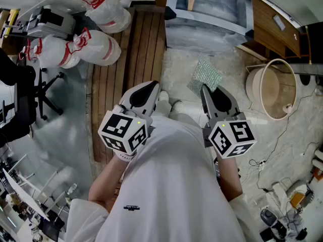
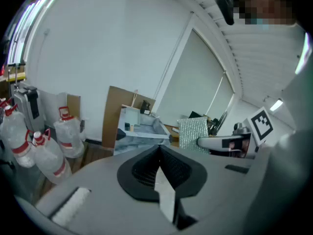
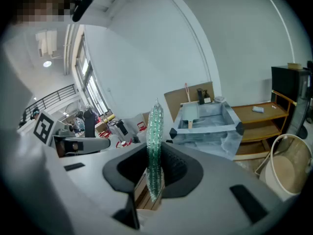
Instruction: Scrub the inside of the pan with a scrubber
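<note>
My right claw (image 1: 206, 89) pinches the scrubber (image 1: 205, 75), edge-on, pointing far. Left claw (image 1: 151, 87) pressed together, empty. No pan in sight.

The scrubber (image 3: 155, 141) is a green mesh, rough and glittery. The 2 shells, of the left gripper (image 2: 159, 148) and the right gripper (image 3: 155, 155), look like matt grey plastic, lined with black ribbed pads (image 2: 142, 169). The floor boards (image 1: 136, 59) are dull brown wood. The tub (image 1: 270, 92) is smooth beige plastic.
</note>
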A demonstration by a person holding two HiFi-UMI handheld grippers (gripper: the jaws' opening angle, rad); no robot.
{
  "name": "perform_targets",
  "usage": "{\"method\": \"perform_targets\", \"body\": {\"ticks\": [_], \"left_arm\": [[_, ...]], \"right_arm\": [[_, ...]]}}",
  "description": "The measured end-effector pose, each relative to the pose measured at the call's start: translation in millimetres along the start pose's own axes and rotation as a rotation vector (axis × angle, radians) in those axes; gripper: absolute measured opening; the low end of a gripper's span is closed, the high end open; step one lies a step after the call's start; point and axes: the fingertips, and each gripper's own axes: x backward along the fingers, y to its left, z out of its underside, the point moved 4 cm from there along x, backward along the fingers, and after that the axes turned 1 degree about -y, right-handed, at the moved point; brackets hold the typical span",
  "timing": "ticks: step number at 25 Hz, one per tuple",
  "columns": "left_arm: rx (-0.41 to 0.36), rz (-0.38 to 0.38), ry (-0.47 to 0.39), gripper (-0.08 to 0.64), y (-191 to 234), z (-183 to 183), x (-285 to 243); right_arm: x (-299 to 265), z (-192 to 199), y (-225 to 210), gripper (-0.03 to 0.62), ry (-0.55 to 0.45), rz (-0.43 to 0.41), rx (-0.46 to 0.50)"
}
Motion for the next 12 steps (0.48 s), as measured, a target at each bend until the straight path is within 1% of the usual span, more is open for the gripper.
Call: {"method": "perform_targets", "body": {"ticks": [2,4,7,12], "left_arm": [[0.034,0.004,-0.006,0.005,-18,9,5],[0.042,0.006,0.003,0.005,-33,18,7],[0.012,0.019,0.02,0.005,-51,27,4],[-0.026,0.013,0.021,0.005,-70,33,3]], "right_arm": [[15,5,-1,0.063,0.006,0.001,0.008],[28,8,-3,0.063,0.004,0.003,0.021],[43,11,-10,0.063,-0.013,0.009,0.026],[60,15,-22,0.063,-0.04,-0.004,-0.023]]}}
